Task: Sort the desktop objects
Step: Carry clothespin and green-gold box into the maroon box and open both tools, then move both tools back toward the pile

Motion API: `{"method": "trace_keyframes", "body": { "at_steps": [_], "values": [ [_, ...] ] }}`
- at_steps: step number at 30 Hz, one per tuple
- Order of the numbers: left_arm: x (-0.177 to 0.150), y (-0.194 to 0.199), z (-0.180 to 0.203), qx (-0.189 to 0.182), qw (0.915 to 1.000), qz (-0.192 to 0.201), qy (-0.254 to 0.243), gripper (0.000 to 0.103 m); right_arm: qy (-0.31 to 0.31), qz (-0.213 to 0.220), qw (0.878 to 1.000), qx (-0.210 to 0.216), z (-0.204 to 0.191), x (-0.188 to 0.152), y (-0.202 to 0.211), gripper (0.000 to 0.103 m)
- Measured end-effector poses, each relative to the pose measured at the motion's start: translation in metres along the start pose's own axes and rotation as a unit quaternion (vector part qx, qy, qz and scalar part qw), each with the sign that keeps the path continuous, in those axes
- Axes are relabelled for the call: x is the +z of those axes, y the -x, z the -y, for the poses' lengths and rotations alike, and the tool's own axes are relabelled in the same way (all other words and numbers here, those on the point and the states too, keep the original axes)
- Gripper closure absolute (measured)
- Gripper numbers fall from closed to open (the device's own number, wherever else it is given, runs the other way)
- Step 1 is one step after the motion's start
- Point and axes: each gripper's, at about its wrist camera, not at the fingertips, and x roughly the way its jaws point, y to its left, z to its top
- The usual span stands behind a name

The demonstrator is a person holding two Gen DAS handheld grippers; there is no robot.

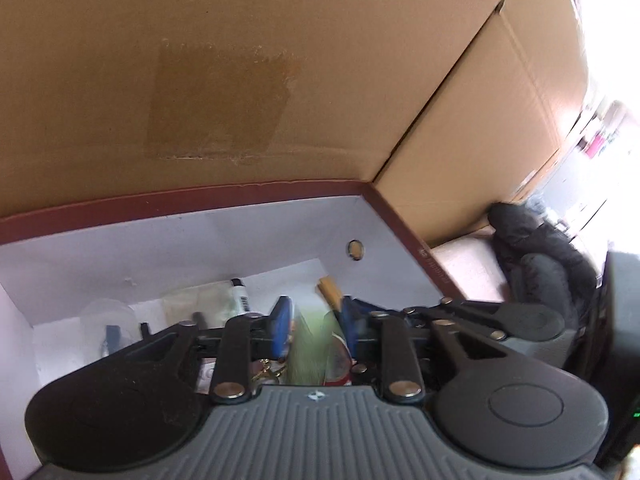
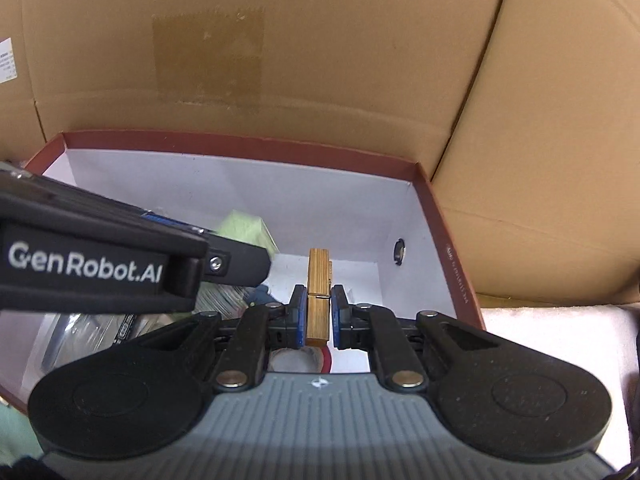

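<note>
A white box with a dark red rim holds several small items. My left gripper is shut on a pale green packet and holds it over the box; the packet also shows in the right wrist view beyond the left gripper body. My right gripper is shut on a wooden clothespin, held upright over the box's right part. The clothespin tip shows in the left wrist view.
Brown cardboard walls stand close behind and to the right of the box. Inside the box lie a clear plastic piece, a white tube with a barcode and a red-rimmed roll. A black glove lies at the right.
</note>
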Motion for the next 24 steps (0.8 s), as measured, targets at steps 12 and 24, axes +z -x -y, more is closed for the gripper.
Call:
{"method": "trace_keyframes", "body": {
  "at_steps": [12, 24],
  "values": [
    [-0.002, 0.036, 0.009, -0.021, 0.9991, 0.038, 0.003, 0.007, -0.032, 0.037, 0.999, 0.018, -0.007, -0.002, 0.028, 0.027],
    [-0.021, 0.077, 0.028, 0.009, 0.9972, 0.068, -0.030, 0.004, -0.032, 0.094, 0.995, 0.009, -0.016, -0.008, 0.075, 0.004]
  ]
}}
